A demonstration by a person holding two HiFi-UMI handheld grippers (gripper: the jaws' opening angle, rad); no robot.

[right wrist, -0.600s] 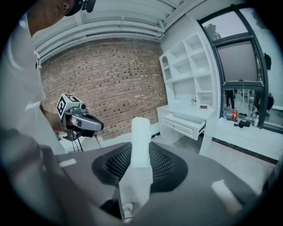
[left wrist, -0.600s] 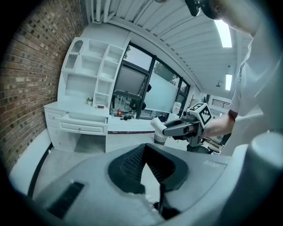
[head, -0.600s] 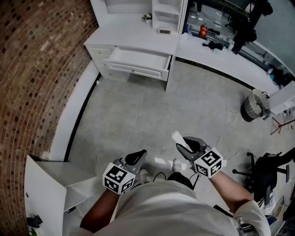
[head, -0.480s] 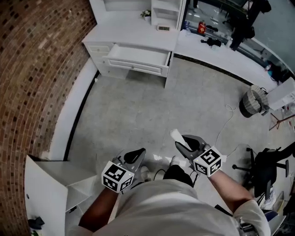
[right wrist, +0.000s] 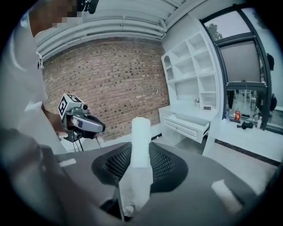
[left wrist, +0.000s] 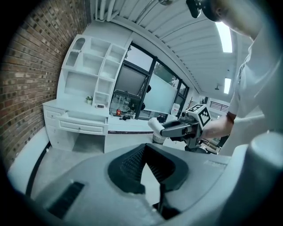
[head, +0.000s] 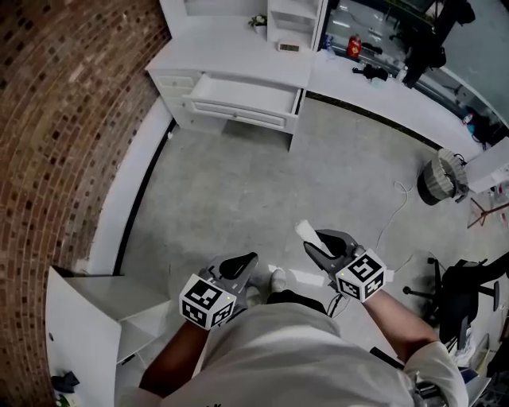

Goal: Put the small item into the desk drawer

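White tube (head: 305, 233), soft-looking, sits pinched in your right gripper (head: 316, 245), well short of the desk (head: 238, 56). The right gripper view shows the pads pressing its lower part from both sides, while the upper end stands clear past the tips, on the desk side. Your left gripper (head: 238, 265) is just as far from the desk, beside the right one with a gap between. Its jaws are pressed together at the tips and nothing is between them. The drawer (head: 242, 95) stands pulled out from the desk front, on the side toward you; what lies inside cannot be made out. White shelves (head: 288, 16) rise from the desk's far edge, with a small plant (head: 257, 21) on the desktop at their foot. A brick wall (head: 64, 119) runs along the desk's left side and on toward you. Grey floor (head: 238, 183) fills the stretch between the desk and your grippers. A long white counter (head: 382, 91) meets the desk's right end, with a red item (head: 355, 46) on it. A bin (head: 440, 180) stands on the floor, well off to the right of the desk.
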